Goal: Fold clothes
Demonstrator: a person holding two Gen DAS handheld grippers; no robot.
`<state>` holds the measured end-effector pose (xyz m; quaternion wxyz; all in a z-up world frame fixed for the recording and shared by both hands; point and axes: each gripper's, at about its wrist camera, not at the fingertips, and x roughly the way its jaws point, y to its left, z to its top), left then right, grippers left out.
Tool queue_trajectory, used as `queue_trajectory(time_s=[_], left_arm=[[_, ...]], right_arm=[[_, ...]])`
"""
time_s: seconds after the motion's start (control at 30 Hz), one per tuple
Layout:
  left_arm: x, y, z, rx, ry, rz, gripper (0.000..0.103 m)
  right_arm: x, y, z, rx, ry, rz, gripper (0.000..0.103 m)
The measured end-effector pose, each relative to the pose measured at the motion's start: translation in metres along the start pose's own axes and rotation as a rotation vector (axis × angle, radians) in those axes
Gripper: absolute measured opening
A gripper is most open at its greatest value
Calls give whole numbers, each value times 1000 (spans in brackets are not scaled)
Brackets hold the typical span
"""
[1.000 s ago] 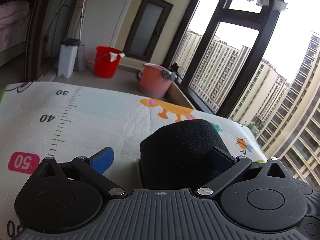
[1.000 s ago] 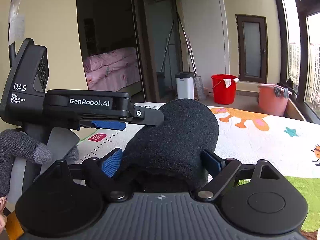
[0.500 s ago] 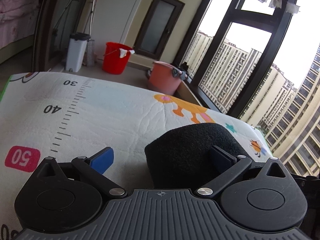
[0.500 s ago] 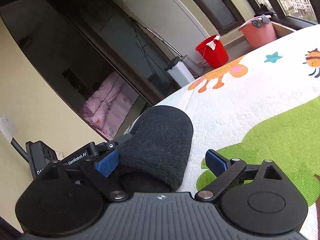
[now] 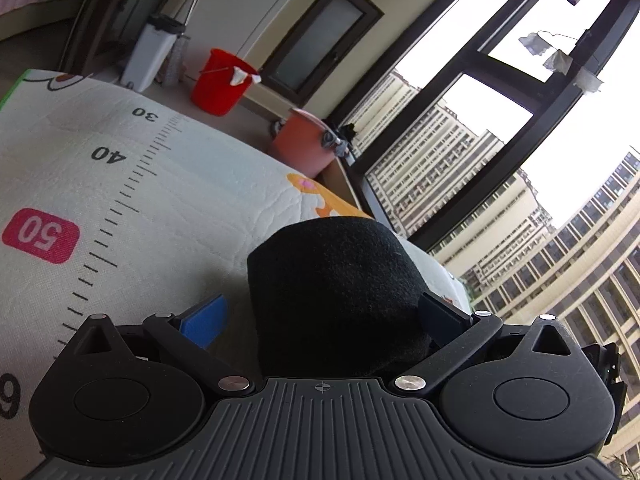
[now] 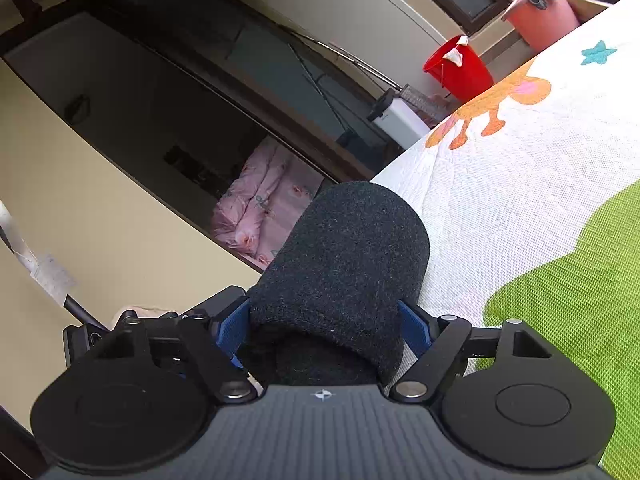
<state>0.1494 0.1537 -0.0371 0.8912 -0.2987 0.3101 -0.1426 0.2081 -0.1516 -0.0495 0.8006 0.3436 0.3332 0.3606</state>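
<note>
Above the printed play mat (image 5: 168,200), both grippers carry one black knit garment (image 5: 336,280).

On the left, the left gripper (image 5: 320,316) is spread, only its right pad touching the cloth; rightward, the right gripper (image 6: 324,324) pinches the folded bundle from both sides.

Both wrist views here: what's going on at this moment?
A person holds two hand-held grippers over a printed play mat. The right hand-held gripper is shut on a rolled black knit garment, both blue pads pressing its sides. The left hand-held gripper is open; the same dark roll sits against one pad, with a gap at the other. Both are held above the mat.
</note>
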Motion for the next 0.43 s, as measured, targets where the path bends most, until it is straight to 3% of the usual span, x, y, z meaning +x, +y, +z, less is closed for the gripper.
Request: queue_trajectory(time_s=[0.13, 0.2, 0.3, 0.43], left_arm=[[29, -12, -8, -24, 59, -46, 103], [45, -28, -17, 32, 108, -65, 103], [70, -54, -31, 126, 176, -97, 103], [79, -77, -41, 282, 122, -12, 103]], right_arm=[[-23, -14, 2, 41, -33, -8, 69], [-39, -20, 4, 50, -62, -12, 62], [-56, -23, 10, 47, -101, -35, 62], [-67, -15, 12, -51, -140, -173, 67]])
